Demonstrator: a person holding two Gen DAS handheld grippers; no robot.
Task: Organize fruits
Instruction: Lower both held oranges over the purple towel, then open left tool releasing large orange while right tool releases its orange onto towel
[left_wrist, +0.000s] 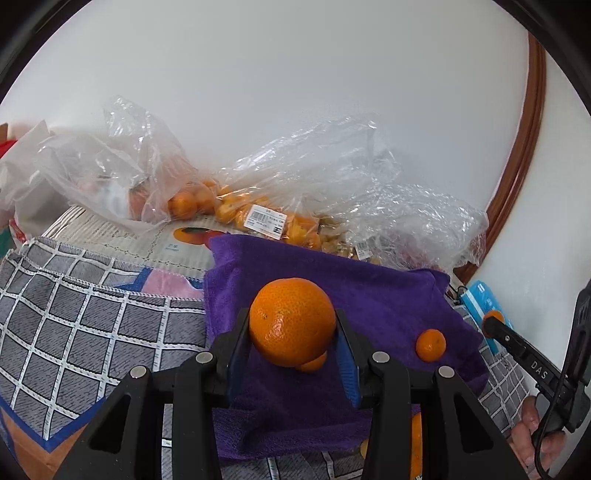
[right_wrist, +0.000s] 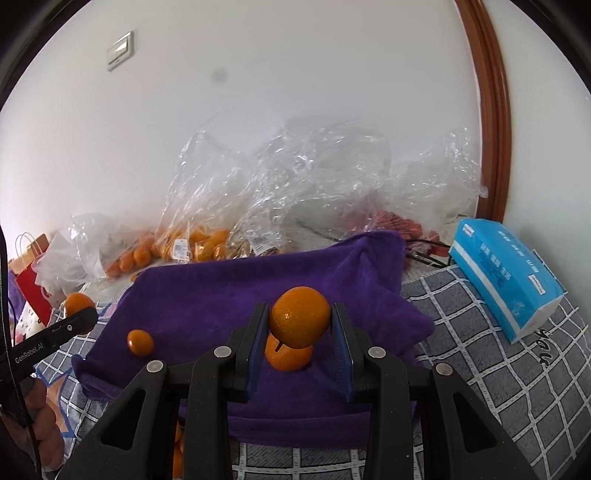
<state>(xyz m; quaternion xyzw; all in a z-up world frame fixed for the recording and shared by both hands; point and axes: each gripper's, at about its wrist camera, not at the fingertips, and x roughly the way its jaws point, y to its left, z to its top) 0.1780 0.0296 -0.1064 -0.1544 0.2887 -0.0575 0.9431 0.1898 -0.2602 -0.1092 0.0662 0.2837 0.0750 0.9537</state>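
Black plastic with blue pads, the left gripper (left_wrist: 292, 332) is clenched on a large round orange mandarin (left_wrist: 291, 321), which it holds above the purple fleece towel (left_wrist: 388, 295). The right gripper (right_wrist: 300, 325) grasps a smaller orange mandarin (right_wrist: 300, 316) in the same way, though in its own view a thin gap shows at the right pad, so the grip looks light. Directly under this fruit another orange mandarin (right_wrist: 290, 356) lies on the towel, and a small glossy orange fruit (right_wrist: 140, 342), perhaps a kumquat, lies apart to the left of it. From the left wrist view one loose small mandarin (left_wrist: 430, 344) rests on the towel to the right of the held one, and a piece of another orange fruit (left_wrist: 314, 362) shows just below it. Around the towel is a grey checked cloth (left_wrist: 74, 332). Behind it, along the white wall, stand crumpled clear plastic bags (right_wrist: 221, 206) with many orange fruits and some red ones inside. A blue tissue pack (right_wrist: 506, 273) lies on the right side. I judge the task to be at an early or middle stage: only a few fruits are on the towel, two are in hand and not yet placed, and most fruit is in the bags.
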